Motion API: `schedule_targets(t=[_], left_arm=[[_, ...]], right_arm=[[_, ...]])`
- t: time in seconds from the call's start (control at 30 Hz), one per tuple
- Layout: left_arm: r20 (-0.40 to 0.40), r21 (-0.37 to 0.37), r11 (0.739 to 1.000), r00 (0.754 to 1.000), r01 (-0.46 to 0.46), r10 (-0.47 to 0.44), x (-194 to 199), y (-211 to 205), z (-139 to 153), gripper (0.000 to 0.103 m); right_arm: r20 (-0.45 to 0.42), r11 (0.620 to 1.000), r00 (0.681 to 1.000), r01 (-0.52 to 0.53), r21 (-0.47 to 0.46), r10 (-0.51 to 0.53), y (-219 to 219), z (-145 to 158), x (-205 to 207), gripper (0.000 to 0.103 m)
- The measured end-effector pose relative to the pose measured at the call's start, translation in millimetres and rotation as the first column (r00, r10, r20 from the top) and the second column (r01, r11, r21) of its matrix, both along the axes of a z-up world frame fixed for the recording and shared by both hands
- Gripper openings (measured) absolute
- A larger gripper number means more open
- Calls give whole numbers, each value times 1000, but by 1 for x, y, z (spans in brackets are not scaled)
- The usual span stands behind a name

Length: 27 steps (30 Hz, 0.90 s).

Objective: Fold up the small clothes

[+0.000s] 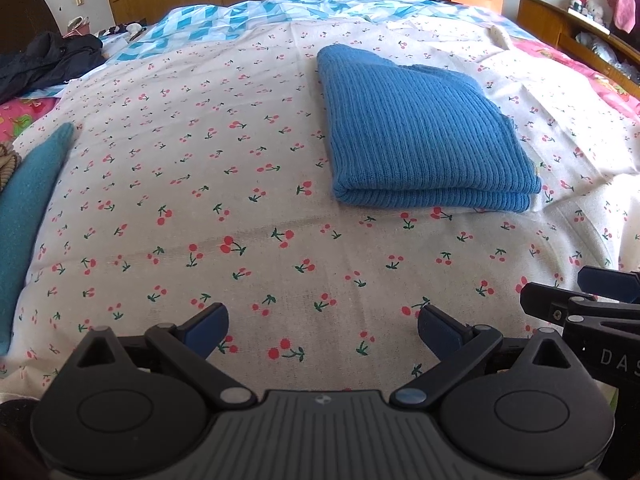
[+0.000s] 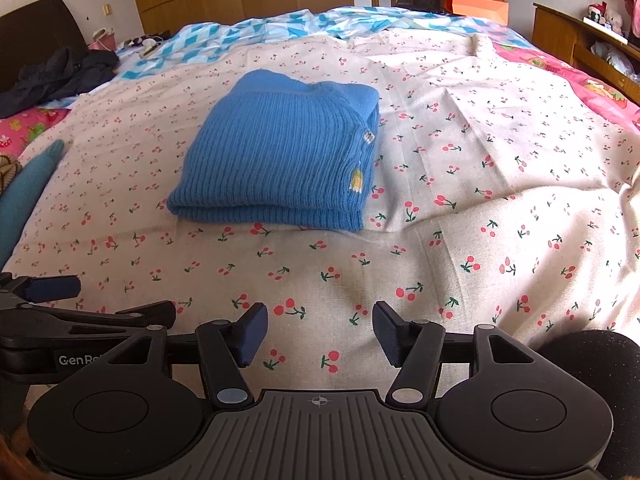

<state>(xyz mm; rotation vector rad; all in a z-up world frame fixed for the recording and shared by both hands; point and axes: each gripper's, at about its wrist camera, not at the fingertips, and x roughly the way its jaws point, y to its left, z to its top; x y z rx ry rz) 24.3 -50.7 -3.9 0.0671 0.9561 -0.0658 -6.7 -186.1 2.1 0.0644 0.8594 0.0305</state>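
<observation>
A blue ribbed knit sweater point(image 1: 420, 128) lies folded into a thick rectangle on the cherry-print sheet point(image 1: 240, 200); it also shows in the right wrist view point(image 2: 276, 152). My left gripper point(image 1: 322, 330) is open and empty, held low over the sheet well in front of the sweater. My right gripper point(image 2: 320, 334) is open and empty, also in front of the sweater. The right gripper's fingers point(image 1: 560, 304) show at the right edge of the left wrist view. The left gripper's fingers point(image 2: 52, 286) show at the left edge of the right wrist view.
A teal garment point(image 1: 28, 208) lies at the bed's left edge, also in the right wrist view point(image 2: 28, 184). Dark clothes point(image 1: 48, 60) are piled far left. A blue checked quilt point(image 1: 248, 16) lies at the far end. A wooden shelf point(image 1: 580, 28) stands on the right.
</observation>
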Motion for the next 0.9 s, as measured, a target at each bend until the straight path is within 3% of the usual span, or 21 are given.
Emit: schedule_targets(t=[0.3,0.9], left_arm=[[-6,-14,1000,1000,-10,10,2,4,-1,103],[10,28,1000,1000,1,-1,0,-1,-2,103]], right_arm=[[8,1000,1000,1,-14,0,3,4,2,65],[24,995,999,39,-88,-37,4,7,2,78]])
